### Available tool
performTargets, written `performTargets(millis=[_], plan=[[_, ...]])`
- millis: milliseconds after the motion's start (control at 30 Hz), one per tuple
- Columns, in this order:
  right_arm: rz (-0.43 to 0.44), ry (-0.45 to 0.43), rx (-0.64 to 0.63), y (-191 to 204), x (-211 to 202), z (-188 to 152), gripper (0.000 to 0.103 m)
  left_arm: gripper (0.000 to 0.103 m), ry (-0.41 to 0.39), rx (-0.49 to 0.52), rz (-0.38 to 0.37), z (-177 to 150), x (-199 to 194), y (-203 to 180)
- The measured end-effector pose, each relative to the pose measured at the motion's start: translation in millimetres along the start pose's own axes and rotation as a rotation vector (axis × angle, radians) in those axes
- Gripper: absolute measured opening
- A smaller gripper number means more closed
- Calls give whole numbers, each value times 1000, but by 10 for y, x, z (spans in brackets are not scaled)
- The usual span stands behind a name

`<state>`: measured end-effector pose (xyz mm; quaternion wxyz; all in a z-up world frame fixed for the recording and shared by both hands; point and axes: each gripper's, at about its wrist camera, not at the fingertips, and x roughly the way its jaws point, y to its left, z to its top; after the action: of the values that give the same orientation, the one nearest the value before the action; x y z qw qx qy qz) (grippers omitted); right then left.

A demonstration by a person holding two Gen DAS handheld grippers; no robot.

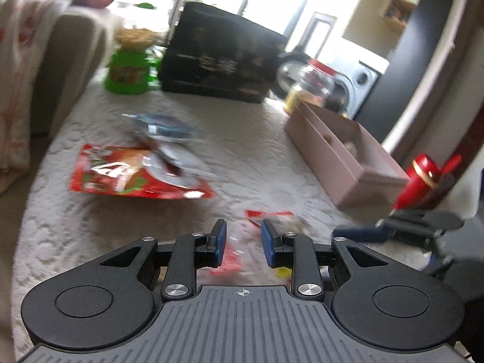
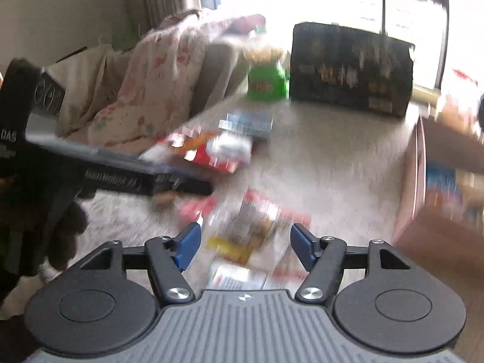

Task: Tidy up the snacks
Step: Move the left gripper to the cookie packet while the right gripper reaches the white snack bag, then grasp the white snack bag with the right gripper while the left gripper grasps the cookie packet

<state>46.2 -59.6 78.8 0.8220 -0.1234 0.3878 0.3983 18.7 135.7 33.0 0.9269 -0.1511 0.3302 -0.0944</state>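
Observation:
Both views are blurred. My left gripper (image 1: 243, 243) is open over a clear snack packet with red trim (image 1: 272, 219) on the cream cloth; nothing is between its pads. A red snack bag (image 1: 133, 172) with a grey-blue packet (image 1: 163, 127) behind it lies further ahead on the left. My right gripper (image 2: 245, 249) is open above the same clear packet (image 2: 257, 230), which lies between and below its fingers. The red bag (image 2: 208, 151) and blue packet (image 2: 246, 124) lie beyond. The pink open box (image 1: 341, 151) stands at the right; it also shows in the right wrist view (image 2: 414, 181).
A black box (image 1: 217, 60) and a green jar (image 1: 130, 72) stand at the back of the table. A clear jar with a red lid (image 1: 311, 87) is behind the pink box. The other gripper (image 2: 90, 169) crosses the left. A sofa with floral cloth (image 2: 157, 81) is left.

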Motion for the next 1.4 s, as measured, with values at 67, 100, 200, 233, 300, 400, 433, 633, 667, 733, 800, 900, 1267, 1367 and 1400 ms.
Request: performTargets(millis=[67,100,200,233,300,400,433,633,667,733,800,900,1267,1367,1400], plan=[[-37,34,-17,37,-19,-137,66,29,16,15,-14,-11,27,-121],[-92,33,-51,54,-26,-210,67,29,20,23,-14,-18,45,-181],[-239,-20,-111,36,-114,-328,67,29,36,66,-4,-14,135,-360],[-274,-35,-96,-21,-155,-346,67,29,39,88,5,-14,164,-437],[-310,-53,-51,-140,-229,-383,67,29,32,133,36,-11,211,-586],[-312,-81,45,-336,-325,-460,67,29,2,188,90,1,288,-776],[-307,-90,78,-381,-348,-490,67,29,-5,198,91,5,308,-814],[-289,-165,165,-442,-350,-659,68,29,73,181,12,-34,433,-892],[-285,-172,173,-449,-354,-662,68,29,91,175,5,-53,445,-891],[-262,-183,202,-492,-364,-678,68,29,107,177,15,-81,448,-896],[-234,-194,250,-566,-374,-697,71,29,97,175,48,-75,434,-871],[-210,-195,315,-667,-373,-719,76,29,74,160,114,-74,359,-727],[-203,-183,330,-679,-338,-718,77,25,-31,-100,246,-90,-138,335],[-204,-181,328,-671,-335,-716,78,25,-21,-120,204,-88,-158,349],[-205,-181,328,-671,-336,-717,78,25,-9,-103,180,-93,-148,310]])
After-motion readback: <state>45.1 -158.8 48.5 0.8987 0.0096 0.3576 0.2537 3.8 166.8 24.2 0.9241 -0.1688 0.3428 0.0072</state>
